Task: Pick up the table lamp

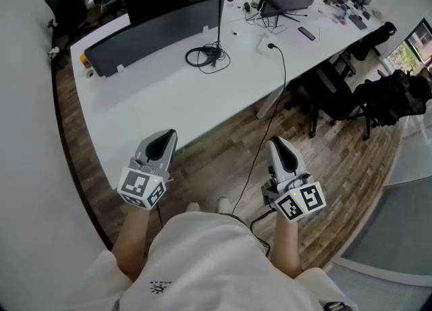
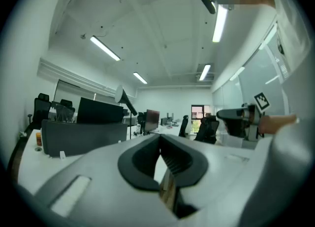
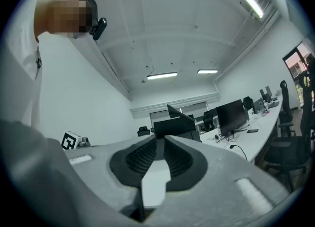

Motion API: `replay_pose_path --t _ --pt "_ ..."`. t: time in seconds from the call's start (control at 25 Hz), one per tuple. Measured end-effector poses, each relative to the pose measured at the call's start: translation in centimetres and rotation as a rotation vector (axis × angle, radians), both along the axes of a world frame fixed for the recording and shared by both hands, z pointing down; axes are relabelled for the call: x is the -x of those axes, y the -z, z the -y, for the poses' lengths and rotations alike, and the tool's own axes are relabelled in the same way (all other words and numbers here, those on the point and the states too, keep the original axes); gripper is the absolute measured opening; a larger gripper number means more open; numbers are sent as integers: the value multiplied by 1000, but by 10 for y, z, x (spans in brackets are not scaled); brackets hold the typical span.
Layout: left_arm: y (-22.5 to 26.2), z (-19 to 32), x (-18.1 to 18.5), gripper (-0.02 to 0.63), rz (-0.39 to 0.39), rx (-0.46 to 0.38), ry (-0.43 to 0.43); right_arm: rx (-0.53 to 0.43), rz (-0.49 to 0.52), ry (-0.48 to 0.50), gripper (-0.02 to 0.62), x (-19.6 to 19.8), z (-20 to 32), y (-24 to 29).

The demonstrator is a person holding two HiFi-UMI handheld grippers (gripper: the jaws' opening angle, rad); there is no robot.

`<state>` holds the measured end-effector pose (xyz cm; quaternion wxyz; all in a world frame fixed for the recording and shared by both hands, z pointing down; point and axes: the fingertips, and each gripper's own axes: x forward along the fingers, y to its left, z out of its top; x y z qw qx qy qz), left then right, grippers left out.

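The white table [image 1: 155, 94] carries the table lamp [image 1: 220, 25], a black unit with a thin upright stem, an angled head and a cable coiled round its base. It stands at 12 o'clock, well apart from the left gripper [image 1: 164, 142] and right gripper [image 1: 281, 149]. Both grippers point level, side by side, jaws clenched together on nothing.

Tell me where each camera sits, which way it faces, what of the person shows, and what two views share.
Head view: on the head, steeply down at white desk and table lamp; shows shirt, left gripper, right gripper.
Left gripper view: on the left gripper, level toward the table lamp; shows its shut jaws, the right gripper.
Right gripper view: on the right gripper, level along the white desk; shows its shut jaws, shirt.
Shared: head and left gripper views both show the table lamp.
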<state>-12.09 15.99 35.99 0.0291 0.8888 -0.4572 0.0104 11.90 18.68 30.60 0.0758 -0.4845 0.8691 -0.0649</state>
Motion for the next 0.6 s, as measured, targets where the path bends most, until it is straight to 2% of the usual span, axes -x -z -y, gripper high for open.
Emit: replay_pose_path --t 0.24,0.6 --pt "1 0 0 -9 5 -2 -18 -14 22 13 49 7 1 5" --pt "-2 1 6 -10 7 4 -32 34 32 19 49 14 1 -4"
